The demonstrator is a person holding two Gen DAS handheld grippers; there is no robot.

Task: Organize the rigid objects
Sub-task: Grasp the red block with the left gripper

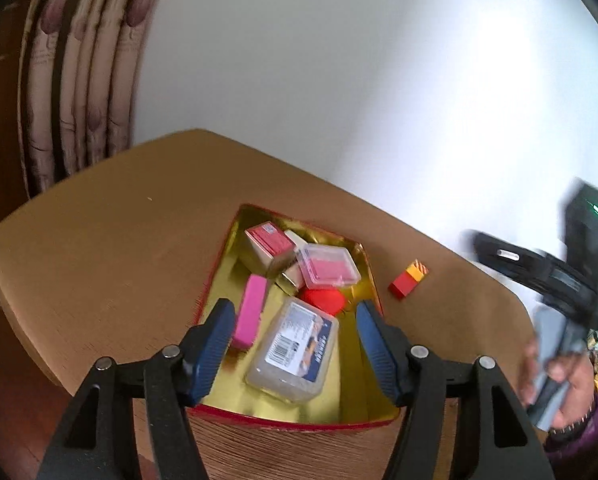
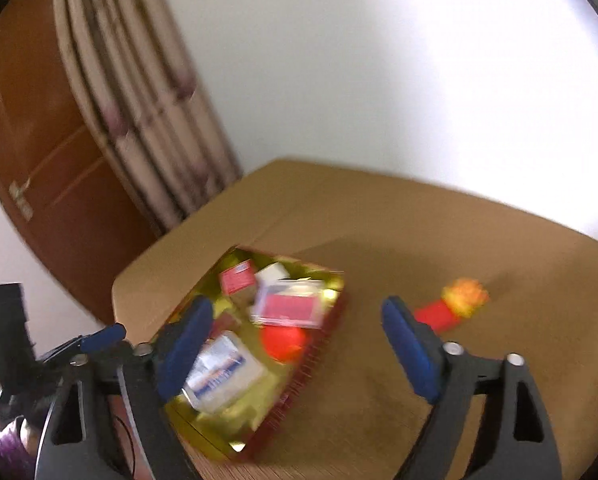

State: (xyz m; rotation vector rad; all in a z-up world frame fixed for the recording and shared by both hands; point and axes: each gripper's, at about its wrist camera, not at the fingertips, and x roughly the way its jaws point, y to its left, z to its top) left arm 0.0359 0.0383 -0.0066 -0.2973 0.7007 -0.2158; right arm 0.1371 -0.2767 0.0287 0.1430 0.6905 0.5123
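A red box with a gold inside (image 1: 351, 384) sits on the tan table (image 1: 119, 240). In it lie a labelled clear case (image 1: 295, 348), a pink block (image 1: 251, 312), a red round piece (image 1: 323, 300), a clear case with pink contents (image 1: 327, 268) and a red-topped carton (image 1: 267, 244). My left gripper (image 1: 295, 312) hangs open over the box's near end, the labelled case below its fingers, untouched. A red and yellow block (image 1: 408, 280) lies on the table right of the box. In the blurred right wrist view my right gripper (image 2: 297, 304) is open and empty between box (image 2: 311, 364) and block (image 2: 451, 308).
A striped curtain (image 1: 79, 100) and white wall stand behind the table; a brown door (image 2: 39, 160) is at the left. A person's hand (image 1: 559, 376) holds the right gripper's handle at the table's right edge. Bare tabletop (image 2: 419, 232) stretches beyond the block.
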